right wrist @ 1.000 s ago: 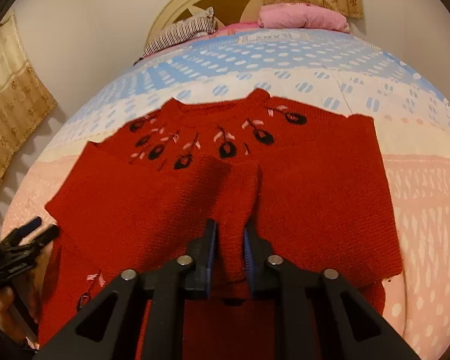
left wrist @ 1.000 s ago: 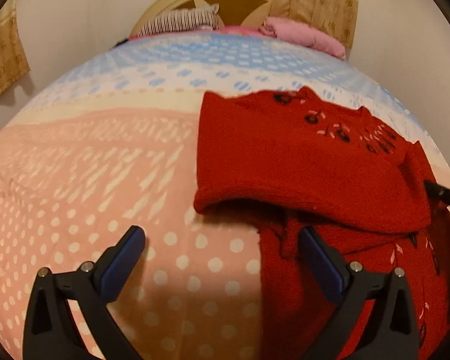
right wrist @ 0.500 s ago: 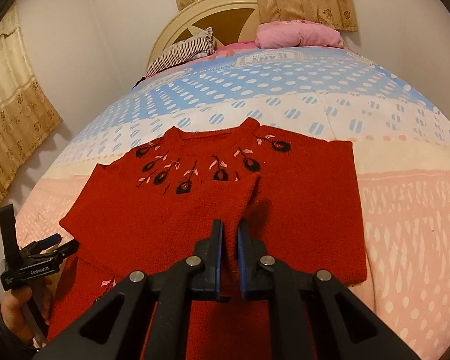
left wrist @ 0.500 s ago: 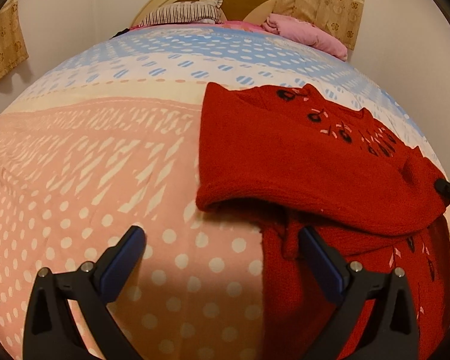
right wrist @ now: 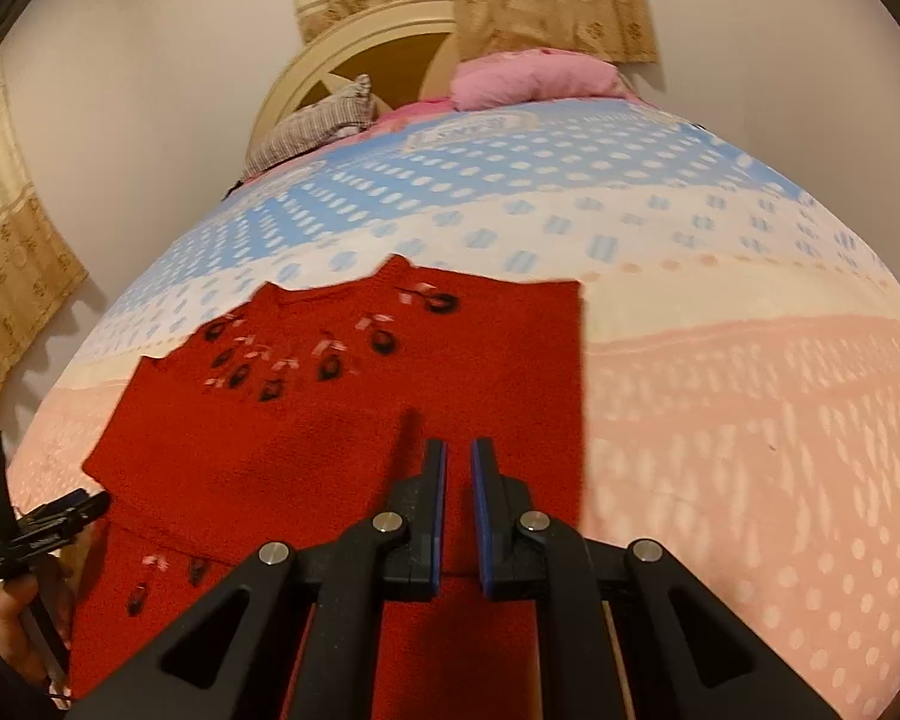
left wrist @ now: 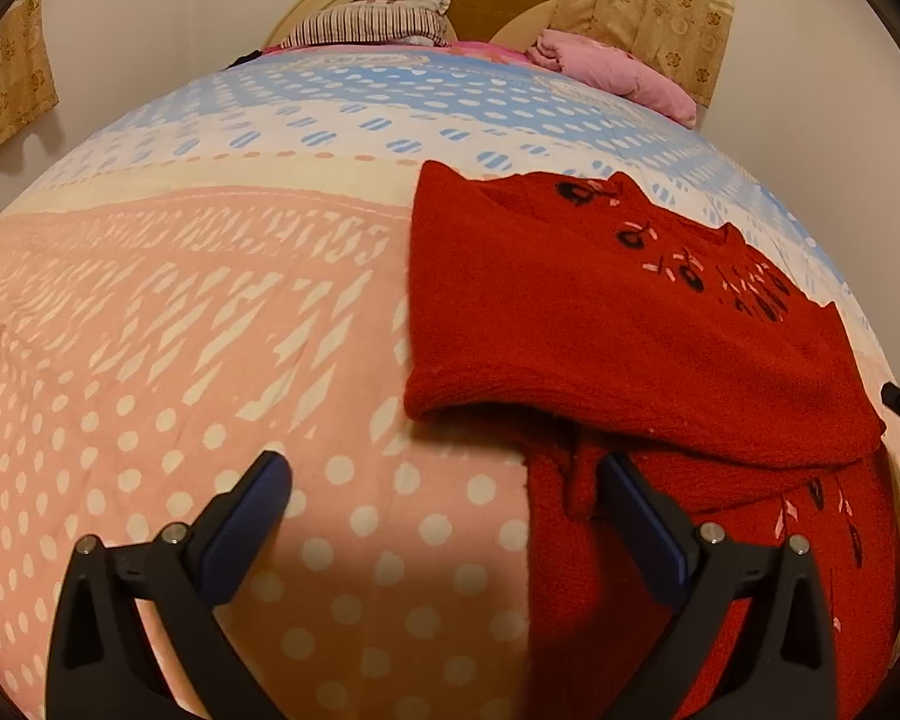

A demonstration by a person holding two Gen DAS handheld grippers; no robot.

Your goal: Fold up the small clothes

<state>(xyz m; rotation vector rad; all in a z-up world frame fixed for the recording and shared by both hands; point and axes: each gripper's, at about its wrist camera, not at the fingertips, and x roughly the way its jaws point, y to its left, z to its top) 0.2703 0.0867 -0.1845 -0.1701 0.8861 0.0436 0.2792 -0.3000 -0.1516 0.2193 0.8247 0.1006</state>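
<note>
Two grippers are working over a bed (left wrist: pixel 180 330) that is wearing a dotted pink, cream and blue cover. On my left side, the left gripper (left wrist: pixel 441 468) is hovering with its jaws spread wide and nothing between them; its left finger is hanging over bare pink cover, while its right finger is standing at the near left edge of the red sweater (left wrist: pixel 600 312). That sweater is lying flat on the bed just right of the left gripper, neckline pointing towards the headboard, dark flower motifs running across the chest; one sleeve is lying folded across the body, its rolled edge facing me. Further right, I am holding the right gripper (right wrist: pixel 459 450) above the lower middle of the sweater; its jaws are sitting nearly together, and I am seeing no fabric pinched between them, though that view is blurring. Beyond, a striped pillow (left wrist: pixel 366 24) and a pink pillow (left wrist: pixel 618 75) are resting by the headboard.
</note>
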